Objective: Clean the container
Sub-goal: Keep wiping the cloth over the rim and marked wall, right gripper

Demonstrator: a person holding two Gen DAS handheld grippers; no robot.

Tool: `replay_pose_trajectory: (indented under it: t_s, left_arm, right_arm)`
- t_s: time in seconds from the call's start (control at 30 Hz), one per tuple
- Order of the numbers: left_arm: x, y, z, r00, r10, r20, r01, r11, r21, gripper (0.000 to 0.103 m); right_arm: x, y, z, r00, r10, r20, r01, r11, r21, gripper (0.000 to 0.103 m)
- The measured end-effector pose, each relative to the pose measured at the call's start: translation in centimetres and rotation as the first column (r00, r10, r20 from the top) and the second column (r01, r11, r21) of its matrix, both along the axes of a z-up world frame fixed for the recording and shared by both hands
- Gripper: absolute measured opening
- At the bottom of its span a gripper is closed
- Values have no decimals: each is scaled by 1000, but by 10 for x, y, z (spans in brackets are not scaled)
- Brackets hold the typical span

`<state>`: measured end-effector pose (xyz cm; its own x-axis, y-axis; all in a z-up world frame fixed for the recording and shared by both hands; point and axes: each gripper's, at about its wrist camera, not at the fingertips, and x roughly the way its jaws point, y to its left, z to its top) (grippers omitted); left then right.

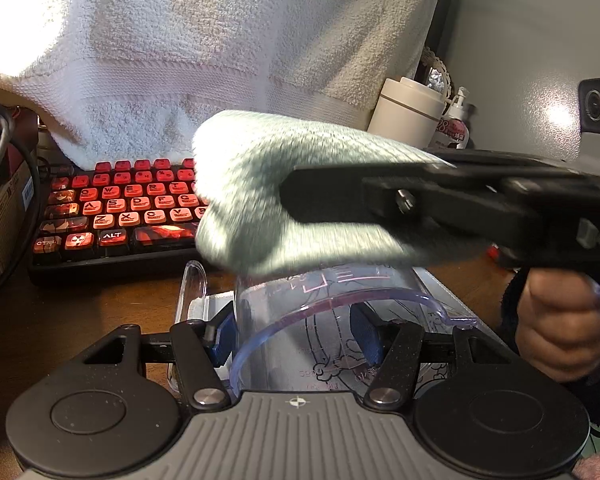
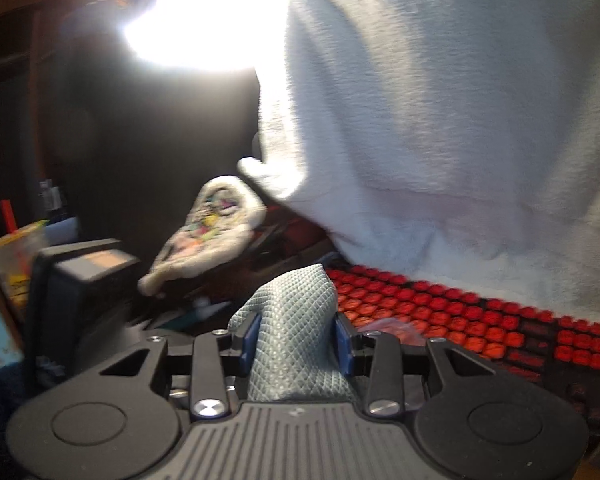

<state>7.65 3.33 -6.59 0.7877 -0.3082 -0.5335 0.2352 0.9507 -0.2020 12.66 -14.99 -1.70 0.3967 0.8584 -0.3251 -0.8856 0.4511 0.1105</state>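
Cup [image 1: 300,332] of clear plastic, printed with measuring marks, lies on its side in the left gripper [image 1: 296,338], whose blue pads clamp its wall from both sides just above the worktop [image 1: 100,300], the open rim turned toward the camera. Over its upturned side the right gripper [image 1: 300,204], clenched on a folded grey-green cloth [image 1: 260,184], brings the wad down to the cup; whether cloth and plastic already touch cannot be told. The right wrist view confirms that grip: cloth [image 2: 296,320] pinched between both pads of the right gripper [image 2: 296,338]. Judged from here, the wipe goes best with the cup held firmly and unmoving, the cloth pressed lightly and drawn along the curved wall, then worked round the rim and spout, since thin plastic may flex or slip under a hard push. Counted, near to far: two grippers, one cup, one cloth, one person's hand [image 1: 564,328] on the right handle, one red-keyed keyboard [image 1: 116,216], one white jar [image 1: 408,112], one pump bottle [image 1: 456,120], one large white towel [image 1: 220,40] hanging behind.
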Motion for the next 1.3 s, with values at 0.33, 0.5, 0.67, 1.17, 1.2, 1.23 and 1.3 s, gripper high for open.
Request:
replay_pose_trajectory:
  t_s: [0.33, 0.5, 0.67, 1.17, 1.2, 1.23, 1.3]
  left_arm:
    - [0, 2, -2, 1000, 0, -1, 0, 1000, -4, 59]
    - [1, 1, -2, 1000, 0, 0, 0, 1000, -4, 59]
    - [1, 0, -1, 1000, 0, 1, 0, 1000, 0, 59]
    - [1, 0, -2, 1000, 0, 1, 0, 1000, -2, 59]
    - [1, 0, -2, 1000, 0, 1, 0, 1000, -2, 59]
    - [1, 0, -2, 1000, 0, 1, 0, 1000, -2, 59]
    - [1, 0, -2, 1000, 0, 2, 0, 1000, -2, 59]
  right_arm:
    - [4, -3, 0, 999, 3, -37, -2, 1000, 18, 39]
    - [-11, 0, -2, 996, 81, -36, -80, 996, 24, 39]
    - [-9, 2, -1, 998, 65, -20, -65, 998, 8, 36]
    - [9, -4, -1, 998, -56, -34, 57, 998, 13, 40]
    - [6, -4, -1, 999, -31, -37, 32, 999, 17, 40]
    - [3, -4, -1, 999, -5, -41, 6, 1000, 21, 40]
    - [-4, -2, -1, 998, 44, -44, -43, 999, 26, 40]
